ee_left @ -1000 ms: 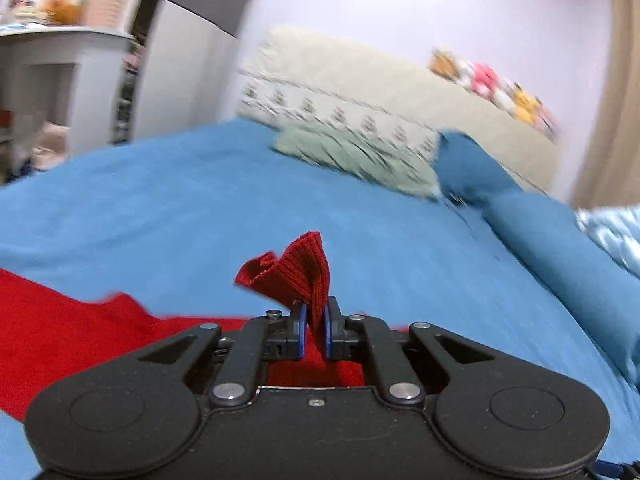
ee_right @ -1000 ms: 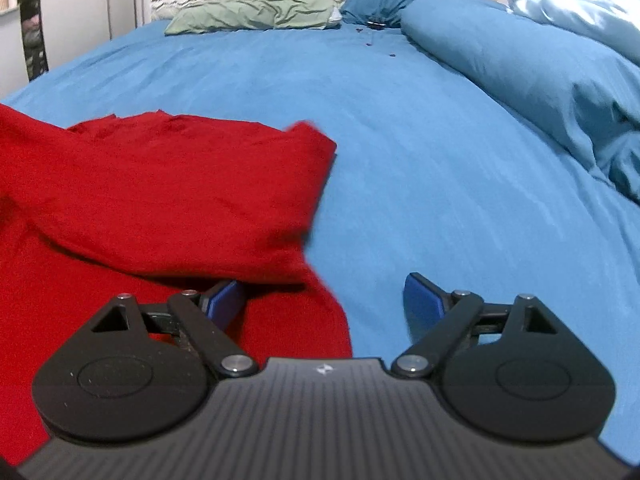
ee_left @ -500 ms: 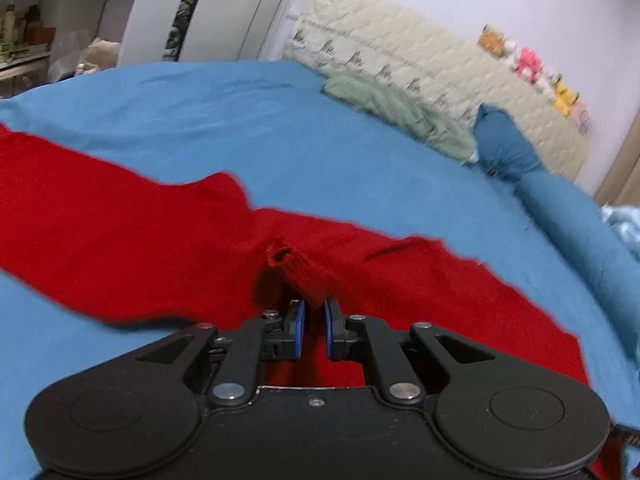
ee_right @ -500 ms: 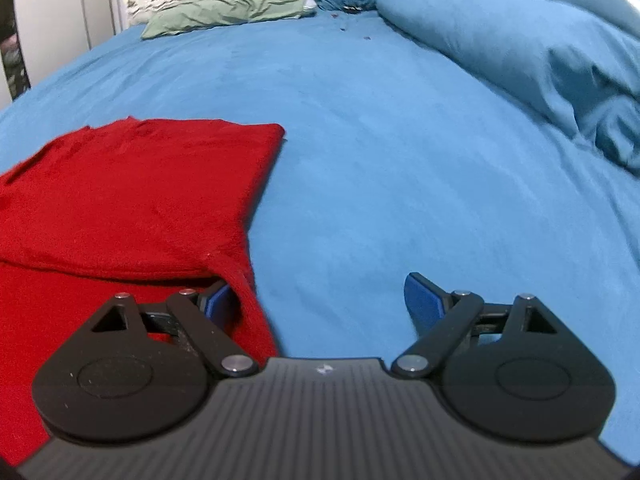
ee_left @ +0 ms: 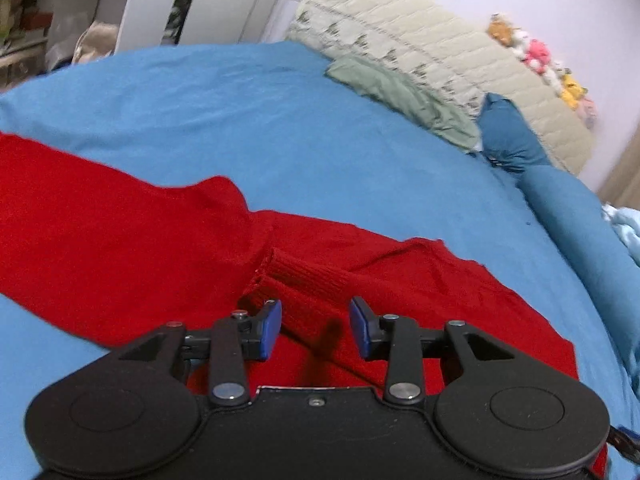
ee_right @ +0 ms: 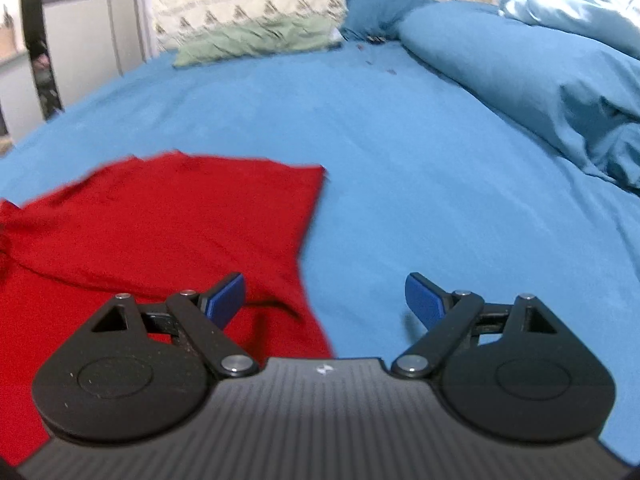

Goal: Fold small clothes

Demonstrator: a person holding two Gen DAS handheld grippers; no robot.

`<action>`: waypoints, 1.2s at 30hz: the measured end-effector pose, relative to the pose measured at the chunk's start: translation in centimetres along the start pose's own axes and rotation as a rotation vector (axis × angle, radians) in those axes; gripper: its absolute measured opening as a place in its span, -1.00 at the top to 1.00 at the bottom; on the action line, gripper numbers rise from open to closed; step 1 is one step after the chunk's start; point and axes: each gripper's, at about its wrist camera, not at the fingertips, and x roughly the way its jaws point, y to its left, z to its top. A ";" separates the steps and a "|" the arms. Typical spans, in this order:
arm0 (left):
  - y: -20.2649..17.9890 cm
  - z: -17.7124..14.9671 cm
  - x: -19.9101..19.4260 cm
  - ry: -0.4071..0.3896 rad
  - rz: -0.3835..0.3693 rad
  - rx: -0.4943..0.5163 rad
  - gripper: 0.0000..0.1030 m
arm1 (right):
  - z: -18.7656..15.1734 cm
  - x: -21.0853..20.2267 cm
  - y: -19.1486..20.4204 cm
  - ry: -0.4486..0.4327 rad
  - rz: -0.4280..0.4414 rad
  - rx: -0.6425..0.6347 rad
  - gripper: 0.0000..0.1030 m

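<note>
now the red sweater (ee_left: 120,248) lies spread on the blue bed (ee_left: 280,128), its long axis running from the bed's left edge toward the right, across the view of both grippers. the ribbed cuff (ee_left: 308,276) of a folded-in sleeve rests on the body just ahead of the left gripper (ee_left: 315,328), whose jaws stand parted around nothing. the right gripper (ee_right: 325,296) is spread wide too, holding nothing, its left finger (ee_right: 226,296) over the sweater's right edge and its right finger (ee_right: 424,300) over bare bed. the left gripper is nearer the cuff; the right is nearer the free edge, so the next fold likely starts there. half a second ago the left jaws were clamped on the cuff; they have since let go, and the cuff has settled flat. the right jaws were already spread.
</note>
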 end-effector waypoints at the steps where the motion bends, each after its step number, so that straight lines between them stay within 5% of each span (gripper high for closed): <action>1: 0.1 0.0 0.6 0.011 0.018 -0.016 0.23 | 0.1 -0.2 0.2 -0.014 0.025 0.001 -0.99; 9: 0.9 0.0 0.3 -0.005 0.114 -0.084 0.28 | 0.6 1.2 3.0 -0.010 0.116 -0.058 -0.99; 14: 0.7 0.1 1.4 0.019 0.106 -0.060 0.29 | 0.2 1.6 3.8 -0.002 0.135 -0.055 -0.99; 15: 0.5 0.2 1.7 0.017 0.116 -0.045 0.42 | 0.2 1.6 3.9 0.000 0.137 -0.058 -0.99; 16: 0.2 0.3 1.8 0.018 0.127 -0.032 0.88 | 0.1 1.7 3.9 0.003 0.137 -0.062 -0.99; 23: -1.3 -0.2 -4.0 -0.109 0.081 0.027 0.86 | 0.2 1.8 4.2 -0.010 0.147 -0.088 -0.99; 25: -1.0 -0.8 -3.1 -0.070 0.130 0.064 0.85 | 0.0 2.2 4.4 0.003 0.153 -0.097 -0.99; 28: 0.9 -1.7 -0.4 0.058 0.142 0.020 0.78 | -0.4 3.4 4.9 0.055 0.160 -0.118 -0.99; 30: 0.9 -1.7 -1.6 0.037 0.129 0.020 0.68 | -0.7 3.5 5.2 0.061 0.154 -0.143 -0.99; 34: -0.8 -1.0 -4.9 -0.043 0.055 0.091 0.03 | -0.6 3.2 5.5 0.038 0.167 -0.165 -1.00; 36: -2.1 -0.4 -4.5 -0.048 0.024 0.147 0.02 | -0.4 3.6 5.5 0.039 0.174 -0.150 -1.00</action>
